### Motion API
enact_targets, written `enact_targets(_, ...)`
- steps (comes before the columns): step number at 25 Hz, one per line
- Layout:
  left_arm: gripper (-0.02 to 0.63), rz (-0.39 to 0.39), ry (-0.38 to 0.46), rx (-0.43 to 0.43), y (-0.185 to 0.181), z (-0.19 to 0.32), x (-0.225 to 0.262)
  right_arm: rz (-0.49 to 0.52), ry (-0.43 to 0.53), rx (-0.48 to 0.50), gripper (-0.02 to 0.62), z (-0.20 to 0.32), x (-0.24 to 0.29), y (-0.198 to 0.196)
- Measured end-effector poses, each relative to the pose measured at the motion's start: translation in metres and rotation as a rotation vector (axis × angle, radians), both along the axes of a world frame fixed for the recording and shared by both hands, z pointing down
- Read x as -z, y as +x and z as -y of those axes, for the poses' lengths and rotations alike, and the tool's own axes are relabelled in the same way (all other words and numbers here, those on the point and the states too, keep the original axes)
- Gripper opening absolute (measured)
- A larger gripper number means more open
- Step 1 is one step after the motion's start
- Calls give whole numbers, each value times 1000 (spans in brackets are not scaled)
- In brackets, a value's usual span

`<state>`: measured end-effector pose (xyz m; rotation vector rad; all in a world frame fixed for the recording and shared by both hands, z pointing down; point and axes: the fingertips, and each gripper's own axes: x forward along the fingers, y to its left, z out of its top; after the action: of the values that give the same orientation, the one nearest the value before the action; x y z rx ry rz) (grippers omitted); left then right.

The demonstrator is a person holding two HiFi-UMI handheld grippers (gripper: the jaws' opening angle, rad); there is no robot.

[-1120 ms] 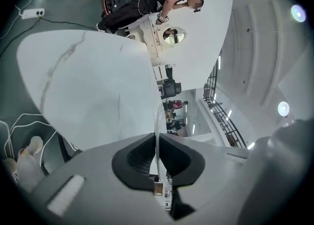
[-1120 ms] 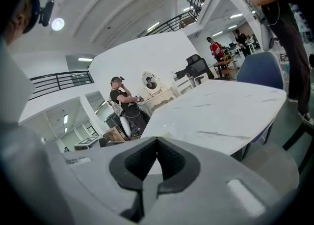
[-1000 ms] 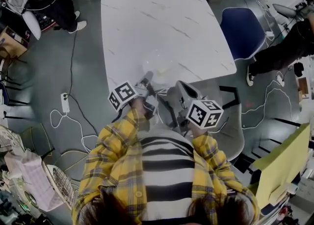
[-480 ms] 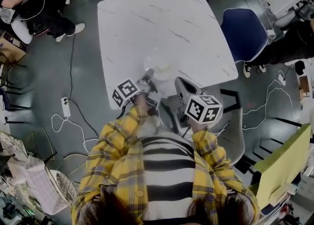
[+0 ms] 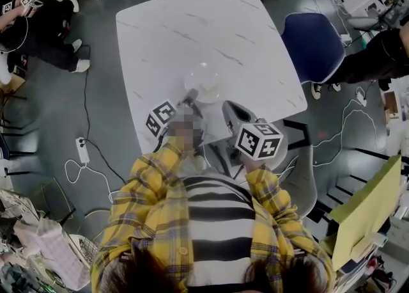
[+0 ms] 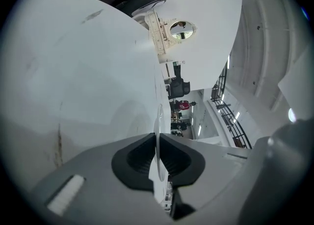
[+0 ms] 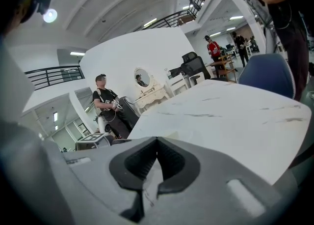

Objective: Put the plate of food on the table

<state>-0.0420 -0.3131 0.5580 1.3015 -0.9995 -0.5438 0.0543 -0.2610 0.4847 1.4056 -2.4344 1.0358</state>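
A clear glass plate [image 5: 203, 82] is over the near part of the white marble table [image 5: 192, 23]; what lies on it is too faint to make out. My left gripper [image 5: 190, 100] is shut on the plate's near rim. In the left gripper view the rim [image 6: 158, 121] runs edge-on between the dark pads [image 6: 137, 157], with the left gripper [image 6: 158, 157] turned on its side. My right gripper [image 5: 229, 107] hovers just right of the plate at the table's front edge. In its own view the right gripper [image 7: 156, 157] is shut with nothing between the jaws.
A blue chair [image 5: 310, 42] stands at the table's right side and a grey chair [image 5: 300, 164] by my right elbow. A power strip with cables [image 5: 82, 150] lies on the floor to the left. People stand at the far left and far right.
My left gripper has carried the plate forward, farther in from the table's near edge. The right gripper has followed up to the table edge.
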Motion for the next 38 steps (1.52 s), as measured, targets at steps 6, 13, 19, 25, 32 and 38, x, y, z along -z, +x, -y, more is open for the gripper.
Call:
enact_targets(6,17,-8,-14,2,-2,28,-6,-14,-22,-16,0,21,-6,-1)
enact_targets(13,15,-17,-29,0,-2,51,-11,-20,-46,-22,0,36,-14,-5)
enact_targets(19,20,-9,-47,18,-7,63,-20,-24,-67,-23,0,41,-21,-9)
enact_targets(25,17,13,-69,21,-11,69,-25,-9,-69,-32,0,46,-23,-15)
enact_targets(32,2,75,-67,7,-9,74,-29,2,-70,-32,0,46,-24,-16)
enact_targets(38,2,87,-68,-7,-4,77,-27,8,-74,-46,0,48,-25,-10)
